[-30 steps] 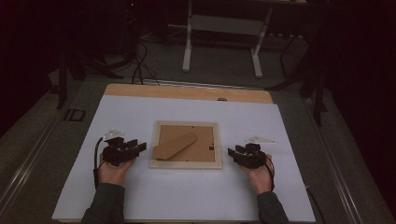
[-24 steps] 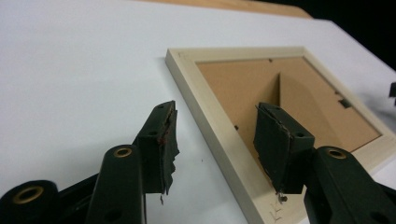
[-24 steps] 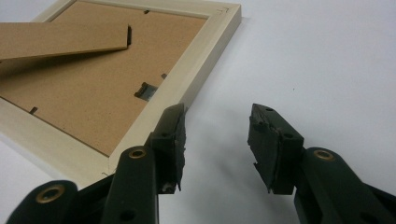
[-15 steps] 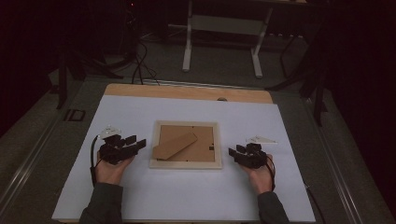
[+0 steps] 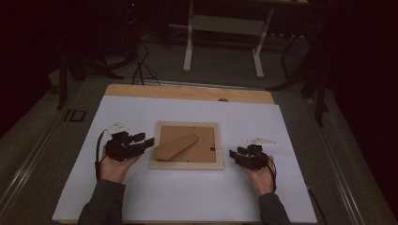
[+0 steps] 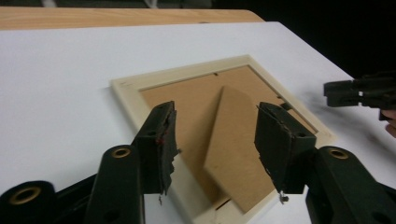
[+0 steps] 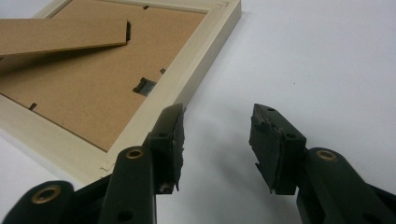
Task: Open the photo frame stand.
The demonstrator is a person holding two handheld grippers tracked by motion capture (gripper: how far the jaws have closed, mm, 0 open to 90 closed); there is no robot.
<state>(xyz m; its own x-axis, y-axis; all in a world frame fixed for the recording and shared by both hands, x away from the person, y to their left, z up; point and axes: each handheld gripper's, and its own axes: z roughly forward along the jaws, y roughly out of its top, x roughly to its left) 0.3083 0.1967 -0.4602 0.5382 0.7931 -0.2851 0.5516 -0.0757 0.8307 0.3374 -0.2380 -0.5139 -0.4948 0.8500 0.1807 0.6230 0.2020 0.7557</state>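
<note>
On the left of the high view, a hand [image 5: 114, 168] in a dark sleeve [image 5: 101, 206] holds the left gripper [image 5: 142, 141] just beside the left edge of a picture frame [image 5: 187, 164]. A black cable [image 5: 98, 150] loops from it, and a grey three-cornered plate [image 5: 116, 127] sits on top. The frame lies face down, flat on a white sheet [image 5: 187, 197] that covers most of a wooden table [image 5: 187, 92]; nothing else rests on the sheet between the grippers and the frame. Its brown backing board [image 5: 206, 140] faces up, with a cardboard stand [image 5: 176, 146] lying slantwise across it.

In the left gripper view, the left gripper [image 6: 212, 140] has its jaws spread wide, holding nothing. The frame [image 6: 187, 74] and its stand [image 6: 233, 144] lie past and between them, the near frame edge close under the tips. The other gripper [image 6: 359, 91] shows farther off at the right edge.

To the right of the frame in the high view, the right gripper [image 5: 233, 154] sits near the frame's right edge, apart from it, held by the other hand [image 5: 263, 178].

In the right gripper view, the right gripper [image 7: 217, 135] also has its jaws spread and empty. The frame [image 7: 187, 79] lies to the left; its pale rail runs down beside the left jaw, while bare white sheet [image 7: 327, 56] lies between and beyond the jaws. A small metal clip [image 7: 144, 87] sits on the backing board [image 7: 70, 88].
</note>
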